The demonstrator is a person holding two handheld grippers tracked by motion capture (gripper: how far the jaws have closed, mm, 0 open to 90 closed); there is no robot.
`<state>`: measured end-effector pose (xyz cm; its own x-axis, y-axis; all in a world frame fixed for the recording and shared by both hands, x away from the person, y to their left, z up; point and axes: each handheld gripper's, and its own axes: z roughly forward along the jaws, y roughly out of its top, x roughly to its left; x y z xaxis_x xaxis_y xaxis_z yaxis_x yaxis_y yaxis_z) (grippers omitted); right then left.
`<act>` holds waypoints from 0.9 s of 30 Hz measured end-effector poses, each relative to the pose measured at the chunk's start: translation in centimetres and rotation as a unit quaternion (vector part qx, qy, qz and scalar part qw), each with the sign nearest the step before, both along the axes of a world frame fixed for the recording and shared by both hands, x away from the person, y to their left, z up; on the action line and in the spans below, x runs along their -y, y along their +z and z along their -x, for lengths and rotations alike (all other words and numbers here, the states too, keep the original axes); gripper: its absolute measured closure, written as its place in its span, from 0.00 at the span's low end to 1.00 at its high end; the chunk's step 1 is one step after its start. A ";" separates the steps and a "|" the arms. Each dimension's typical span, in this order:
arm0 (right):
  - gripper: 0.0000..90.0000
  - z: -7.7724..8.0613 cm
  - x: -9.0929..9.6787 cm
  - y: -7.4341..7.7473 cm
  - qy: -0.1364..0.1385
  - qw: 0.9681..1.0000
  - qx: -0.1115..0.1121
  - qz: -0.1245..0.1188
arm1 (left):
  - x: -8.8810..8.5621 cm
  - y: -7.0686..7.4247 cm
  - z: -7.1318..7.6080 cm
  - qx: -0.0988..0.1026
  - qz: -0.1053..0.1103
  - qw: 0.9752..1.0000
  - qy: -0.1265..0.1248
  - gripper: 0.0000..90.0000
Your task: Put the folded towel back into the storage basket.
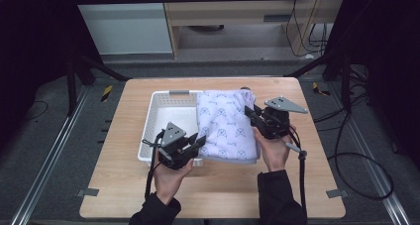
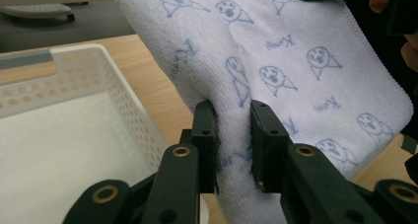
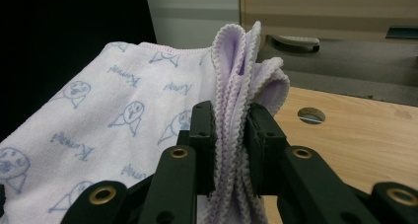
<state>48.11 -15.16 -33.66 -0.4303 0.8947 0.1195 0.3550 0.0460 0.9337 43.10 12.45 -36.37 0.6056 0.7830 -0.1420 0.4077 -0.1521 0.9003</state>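
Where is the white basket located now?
In the high view, the white basket sits on the table's left half, beside the folded towel, just beyond the left gripper.

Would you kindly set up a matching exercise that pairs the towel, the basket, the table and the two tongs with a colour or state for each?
Things:
1. towel
2. basket
3. table
4. left tongs and right tongs

Colours or states:
A. light wood
B. white with many small holes
C. black, clamped on folded cloth
D. white with blue drawings, held between both hands

Pairs: 1-D, 2-B, 3-A, 4-C
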 end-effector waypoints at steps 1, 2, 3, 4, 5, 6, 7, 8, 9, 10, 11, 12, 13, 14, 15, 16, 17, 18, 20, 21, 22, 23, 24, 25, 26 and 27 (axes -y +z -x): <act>0.84 0.0 -0.2 0.1 0.000 1.000 0.000 0.001 | -0.2 0.1 0.0 0.000 0.001 1.000 0.000 0.82; 0.84 -0.1 -0.4 0.2 0.001 1.000 0.001 0.001 | -0.5 0.2 0.0 -0.001 0.003 1.000 0.000 0.82; 0.84 -0.1 -0.6 0.3 0.002 1.000 0.001 0.001 | -0.7 0.2 0.0 -0.001 0.007 1.000 0.001 0.82; 0.84 -0.1 -0.8 0.4 0.003 1.000 0.002 0.000 | -1.0 0.3 0.0 -0.001 0.008 1.000 0.002 0.82; 0.84 -0.2 -1.0 0.5 0.005 1.000 0.004 -0.001 | -1.1 0.4 0.0 0.000 0.008 1.000 0.004 0.82; 0.84 -0.2 -1.2 0.5 0.006 1.000 0.005 -0.003 | -1.3 0.4 0.0 0.002 0.008 1.000 0.006 0.82; 0.84 -0.3 -1.4 0.6 0.006 1.000 0.004 -0.004 | -1.6 0.5 0.0 0.003 0.007 1.000 0.008 0.82; 0.84 -0.3 -1.7 0.6 0.007 1.000 0.005 -0.002 | -1.7 0.6 -0.1 0.003 0.009 1.000 0.009 0.82; 0.84 -0.4 -1.9 0.7 0.007 1.000 0.005 -0.002 | -1.9 0.7 -0.1 0.004 0.009 1.000 0.011 0.82; 0.84 -0.4 -2.2 0.8 0.008 1.000 0.006 -0.002 | -2.0 0.7 -0.1 0.006 0.007 1.000 0.013 0.82; 0.84 -0.5 -2.5 0.9 0.008 1.000 0.007 -0.002 | -2.2 0.8 -0.2 0.006 0.007 1.000 0.014 0.82; 0.84 -0.5 -2.7 1.0 0.009 1.000 0.009 -0.002 | -2.3 0.9 -0.2 0.007 0.006 1.000 0.016 0.82; 0.84 -0.6 -3.0 1.1 0.010 1.000 0.010 -0.001 | -2.5 1.0 -0.2 0.009 0.004 1.000 0.017 0.82; 0.84 -0.7 -3.1 1.2 0.010 1.000 0.011 -0.002 | -2.6 1.1 -0.2 0.009 0.004 1.000 0.018 0.82; 0.84 -0.8 -3.3 1.3 0.010 1.000 0.011 -0.004 | -2.8 1.1 -0.2 0.010 0.005 1.000 0.020 0.82; 0.84 -0.8 -3.3 1.3 0.010 1.000 0.011 -0.004 | -2.8 1.1 -0.2 0.010 0.005 1.000 0.020 0.82; 0.84 -0.8 -3.5 1.4 0.012 1.000 0.011 -0.005 | -3.1 1.2 -0.2 0.011 0.006 1.000 0.022 0.82; 0.84 -1.0 -4.0 1.5 0.013 1.000 0.012 -0.006 | -3.5 1.3 -0.3 0.010 0.008 1.000 0.024 0.82; 0.84 -1.1 -4.4 1.5 0.015 1.000 0.012 -0.006 | -3.9 1.3 -0.3 0.009 0.009 1.000 0.025 0.82; 0.84 -1.1 -4.7 1.6 0.015 1.000 0.013 -0.004 | -4.2 1.4 -0.4 0.010 0.010 1.000 0.027 0.82; 0.84 -1.2 -4.9 1.6 0.016 1.000 0.015 -0.003 | -4.4 1.4 -0.3 0.009 0.013 0.999 0.028 0.82; 0.84 -1.2 -5.2 1.6 0.018 1.000 0.015 -0.003 | -4.7 1.3 -0.3 0.010 0.014 0.999 0.028 0.82; 0.84 -1.2 -5.4 1.6 0.019 1.000 0.018 -0.005 | -4.9 1.3 -0.3 0.011 0.014 0.999 0.030 0.82; 0.84 -1.3 -5.7 1.7 0.020 1.000 0.019 -0.007 | -5.2 1.4 -0.3 0.012 0.014 0.999 0.032 0.82; 0.84 -1.3 -5.9 1.7 0.022 1.000 0.020 -0.007 | -5.4 1.4 -0.3 0.012 0.015 0.999 0.033 0.82; 0.84 -1.4 -6.1 1.7 0.023 0.999 0.021 -0.008 | -5.6 1.4 -0.3 0.013 0.016 0.999 0.035 0.82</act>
